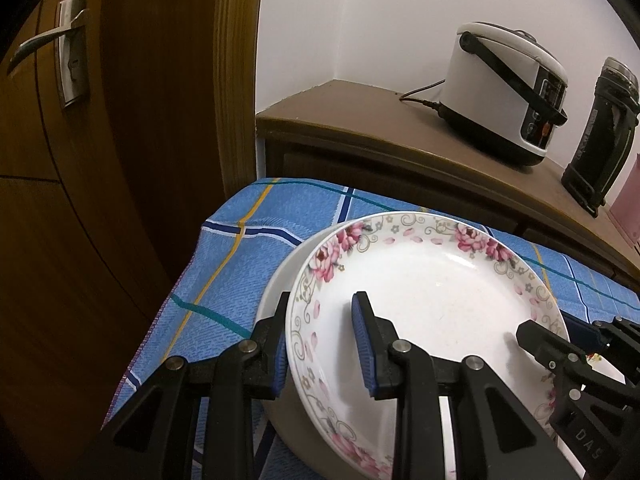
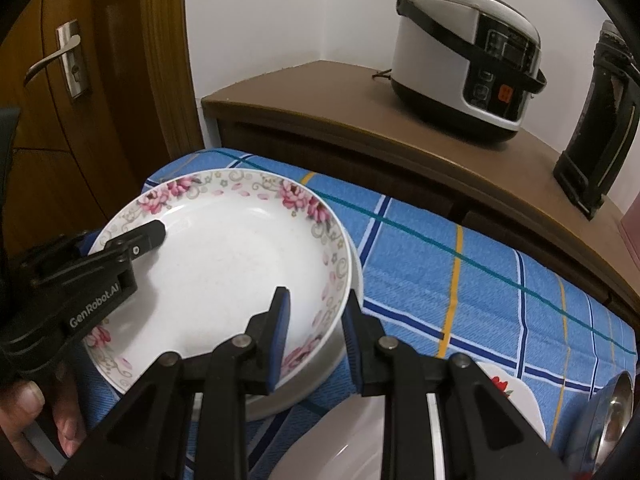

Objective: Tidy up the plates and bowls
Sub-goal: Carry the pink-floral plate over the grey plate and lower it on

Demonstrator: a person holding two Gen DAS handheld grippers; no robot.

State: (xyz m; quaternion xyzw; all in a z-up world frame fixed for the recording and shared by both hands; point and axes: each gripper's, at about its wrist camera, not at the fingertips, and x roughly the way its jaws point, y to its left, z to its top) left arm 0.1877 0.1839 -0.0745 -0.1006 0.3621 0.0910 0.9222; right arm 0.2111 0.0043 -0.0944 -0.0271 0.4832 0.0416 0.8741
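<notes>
Both claws pinch one shallow white ceramic plate with a pink flower border [image 1: 432, 292]: the left claw [image 1: 324, 344] has its blue-padded fingers [image 1: 362, 344] either side of the plate's left rim, and the right claw [image 2: 314, 338] is likewise closed on the right rim, one finger inside the dish and one outside. In the right wrist view the left claw [image 2: 154, 236] reaches in over the plate's far left rim, with a person's fingers [image 2: 32, 412] on its handle at the lower left.

A brown wooden door with a metal lever handle [image 1: 68, 52] fills the left side. Next to it, against the white wall, stands a brown wooden cabinet [image 2: 360, 120] bearing a white and black rice cooker with a black carrying handle [image 2: 468, 60] near its back corner and a tall black appliance [image 2: 596, 128] further right.

In front of the cabinet lies the worktop, covered by a blue checked cloth with white, yellow and teal lines [image 2: 460, 280]. The flowered plate sits over a plain white plate [image 1: 276, 292] near the worktop's back left corner, just beside the door frame; whether it rests on that plate or is held a little clear I cannot tell. At the near edge, below the right claw, shows part of a pale pink dish [image 2: 340, 440], and to its right a white dish with a red flower [image 2: 508, 392] and a shiny steel bowl [image 2: 612, 412] at the worktop's right edge.
</notes>
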